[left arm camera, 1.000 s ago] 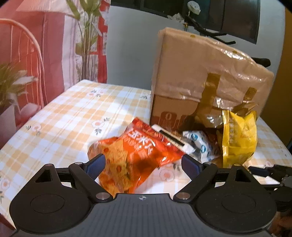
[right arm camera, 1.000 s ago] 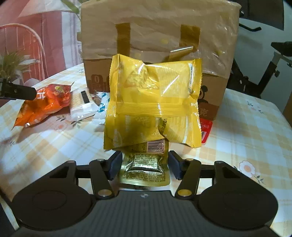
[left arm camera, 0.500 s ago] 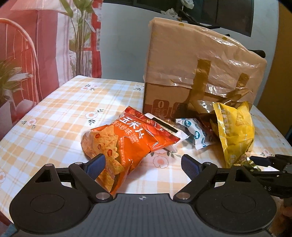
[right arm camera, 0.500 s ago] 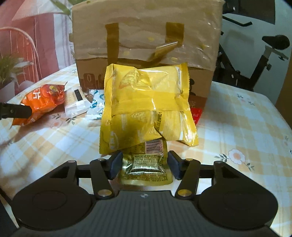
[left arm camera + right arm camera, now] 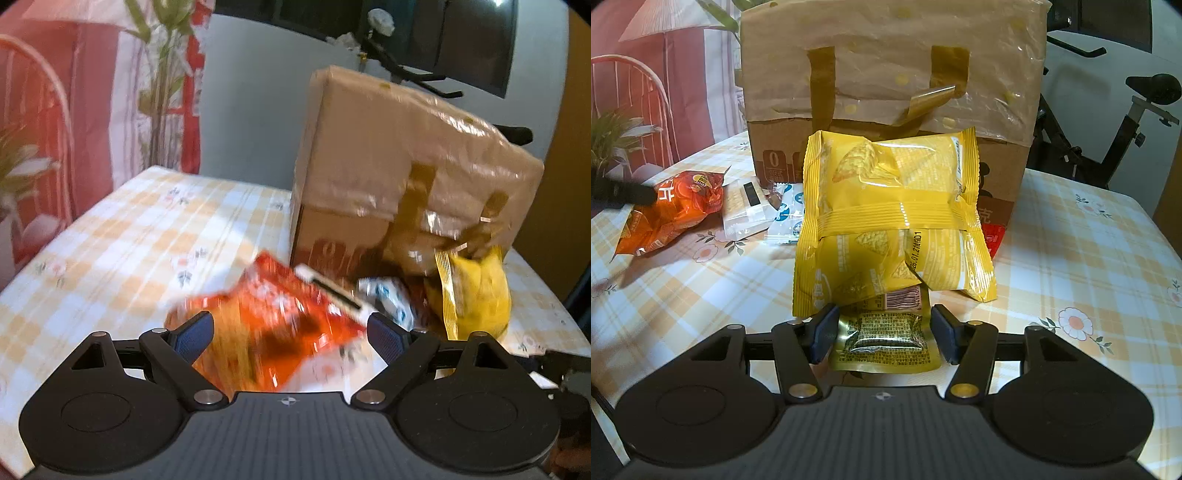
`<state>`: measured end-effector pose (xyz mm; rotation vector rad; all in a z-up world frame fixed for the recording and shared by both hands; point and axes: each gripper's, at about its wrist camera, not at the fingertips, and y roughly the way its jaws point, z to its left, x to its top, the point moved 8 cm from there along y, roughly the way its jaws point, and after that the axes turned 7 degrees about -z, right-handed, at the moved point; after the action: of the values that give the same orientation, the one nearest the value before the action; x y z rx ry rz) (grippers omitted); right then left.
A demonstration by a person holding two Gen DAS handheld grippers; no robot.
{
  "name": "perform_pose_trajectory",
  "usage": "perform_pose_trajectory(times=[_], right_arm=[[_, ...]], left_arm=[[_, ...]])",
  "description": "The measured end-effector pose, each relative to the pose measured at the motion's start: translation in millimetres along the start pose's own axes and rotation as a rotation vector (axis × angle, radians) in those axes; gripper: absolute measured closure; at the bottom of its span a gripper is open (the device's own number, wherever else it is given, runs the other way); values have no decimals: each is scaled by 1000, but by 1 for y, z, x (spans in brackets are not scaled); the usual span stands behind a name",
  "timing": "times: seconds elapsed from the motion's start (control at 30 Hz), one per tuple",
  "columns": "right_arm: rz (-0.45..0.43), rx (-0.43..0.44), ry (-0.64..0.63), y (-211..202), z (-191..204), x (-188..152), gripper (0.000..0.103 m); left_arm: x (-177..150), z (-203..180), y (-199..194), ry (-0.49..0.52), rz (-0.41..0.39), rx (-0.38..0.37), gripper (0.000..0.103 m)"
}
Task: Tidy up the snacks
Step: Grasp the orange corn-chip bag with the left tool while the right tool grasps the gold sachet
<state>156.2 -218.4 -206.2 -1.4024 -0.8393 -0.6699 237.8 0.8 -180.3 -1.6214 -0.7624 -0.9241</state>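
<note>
The left gripper (image 5: 290,328) is spread wide over the orange bag (image 5: 269,328), its pads either side of the crinkled pack and not touching it as far as the blurred view shows. The right gripper (image 5: 882,338) stands half open astride a small gold sachet (image 5: 884,341) lying flat on the checked cloth (image 5: 1071,258); a sliver of gap shows at each pad, so nothing is pinched yet.

The yellow bag (image 5: 894,218) leans on the box (image 5: 886,74), with its lower edge resting on the far end of the sachet. I'd expect trouble there: lift the sachet and the yellow bag loses its footing and may slide down or tip forward onto the gripper.

The sachet is thin and glossy, so pads closing on its edges could buckle it or let it squirt out.

On the left, the puffy orange bag may crush, or skid across the cloth into the white packet (image 5: 746,210) and blue-and-white wrapper (image 5: 786,218) just beside it.
</note>
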Motion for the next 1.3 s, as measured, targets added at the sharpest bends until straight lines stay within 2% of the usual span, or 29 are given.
perform_pose_trajectory(times=[0.07,0.2,0.3,0.4,0.63,1.0,1.17,1.3], right_arm=[[0,0,0,0,0,0,45],[1,0,-2,1,0,1,45],[1,0,-2,1,1,1,45],[0,1,-2,1,0,0,45],[0,1,-2,1,0,0,45],[0,1,-2,1,0,0,45],[0,1,-2,1,0,0,45],[0,1,-2,1,0,0,45]], left_arm=[[12,10,9,16,-25,22,12],[24,39,34,-62,-14,40,12],[22,49,47,-62,-3,81,13],[12,48,53,-79,37,63,14],[-7,37,40,-114,76,-4,13],[-26,4,14,-121,101,-101,13],[-28,0,9,-104,94,-114,13],[-27,0,4,-94,75,-95,13]])
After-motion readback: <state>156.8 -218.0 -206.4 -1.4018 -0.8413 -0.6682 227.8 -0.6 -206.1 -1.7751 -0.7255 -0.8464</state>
